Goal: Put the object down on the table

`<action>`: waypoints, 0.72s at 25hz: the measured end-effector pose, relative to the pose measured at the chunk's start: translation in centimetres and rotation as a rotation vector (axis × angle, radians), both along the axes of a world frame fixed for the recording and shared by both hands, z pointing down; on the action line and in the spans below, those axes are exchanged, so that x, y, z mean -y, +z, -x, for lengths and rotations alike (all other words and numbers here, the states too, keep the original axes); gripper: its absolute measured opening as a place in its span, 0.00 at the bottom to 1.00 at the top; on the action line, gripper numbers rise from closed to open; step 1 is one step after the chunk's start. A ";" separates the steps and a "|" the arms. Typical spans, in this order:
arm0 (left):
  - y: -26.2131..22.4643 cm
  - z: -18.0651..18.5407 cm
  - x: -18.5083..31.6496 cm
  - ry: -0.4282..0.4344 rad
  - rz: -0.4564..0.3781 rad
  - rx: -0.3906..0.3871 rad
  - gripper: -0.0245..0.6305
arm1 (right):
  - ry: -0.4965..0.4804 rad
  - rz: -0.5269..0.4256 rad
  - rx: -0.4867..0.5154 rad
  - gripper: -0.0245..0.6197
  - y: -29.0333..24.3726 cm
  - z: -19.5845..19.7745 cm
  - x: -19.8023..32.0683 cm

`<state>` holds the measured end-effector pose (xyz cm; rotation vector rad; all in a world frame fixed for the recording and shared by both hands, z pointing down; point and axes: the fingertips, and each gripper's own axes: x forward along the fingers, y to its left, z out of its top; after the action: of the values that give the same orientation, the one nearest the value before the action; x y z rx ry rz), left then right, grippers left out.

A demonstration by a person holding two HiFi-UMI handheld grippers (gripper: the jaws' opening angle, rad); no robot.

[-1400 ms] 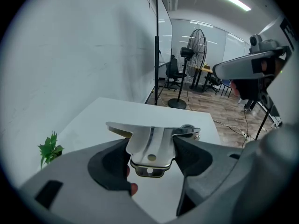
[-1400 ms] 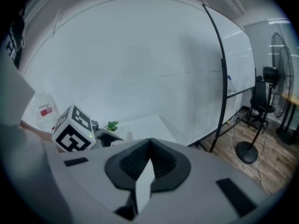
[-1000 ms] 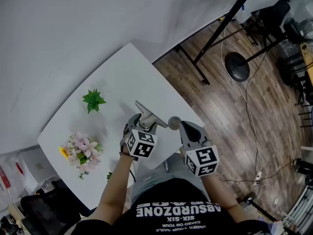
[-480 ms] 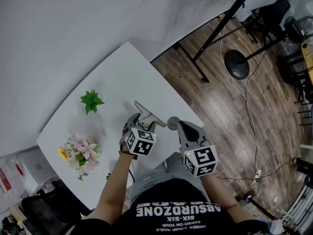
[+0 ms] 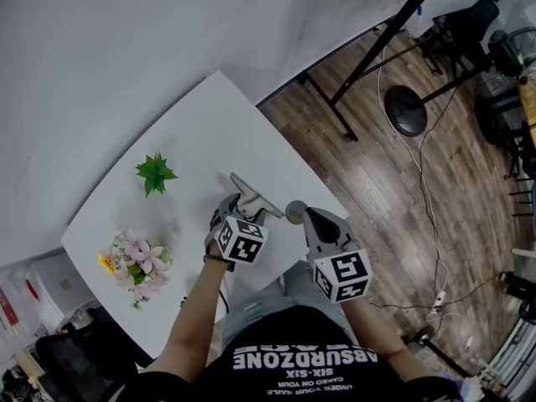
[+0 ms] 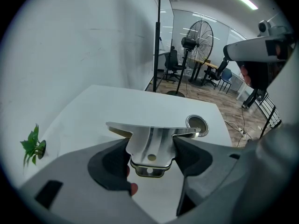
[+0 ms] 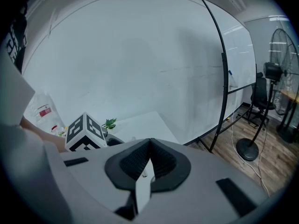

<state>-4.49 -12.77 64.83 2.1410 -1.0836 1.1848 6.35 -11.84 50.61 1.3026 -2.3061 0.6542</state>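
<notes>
We hold shiny flat steel utensil (image 6: 150, 141) over white table (image 5: 197, 128), 4 o'clock of green sprig (image 5: 156, 174) | left gripper (image 6: 152, 157) jaws clamp its handle | right gripper (image 7: 148, 160) jaws pinch thin pale strip (image 7: 142, 190) (steadying, we judge)

Black shirt (image 5: 306, 337), on the person's side of the jaws of left gripper (image 5: 249, 199) and right gripper (image 5: 296, 214): white print, upside down in head view, reads "ABSURDZONE", then "SIX-SIX". Smaller lines past that are not legible. Red label (image 7: 44, 111), far left of the right jaws: unreadable.
</notes>
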 end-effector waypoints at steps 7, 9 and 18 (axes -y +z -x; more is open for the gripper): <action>0.5 -0.2 0.1 0.008 0.002 0.020 0.49 | -0.012 -0.007 -0.005 0.04 -0.5 0.1 0.0; 0.8 -0.2 0.0 0.011 0.004 0.024 0.49 | -0.011 -0.009 -0.005 0.04 -0.5 0.2 0.0; 1.5 0.1 -0.1 0.014 0.013 0.038 0.49 | 0.000 -0.007 -0.009 0.04 -0.4 0.2 -0.6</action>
<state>-4.58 -12.69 66.34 2.1281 -1.0759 1.2396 6.11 -11.25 50.21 1.3063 -2.3027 0.6401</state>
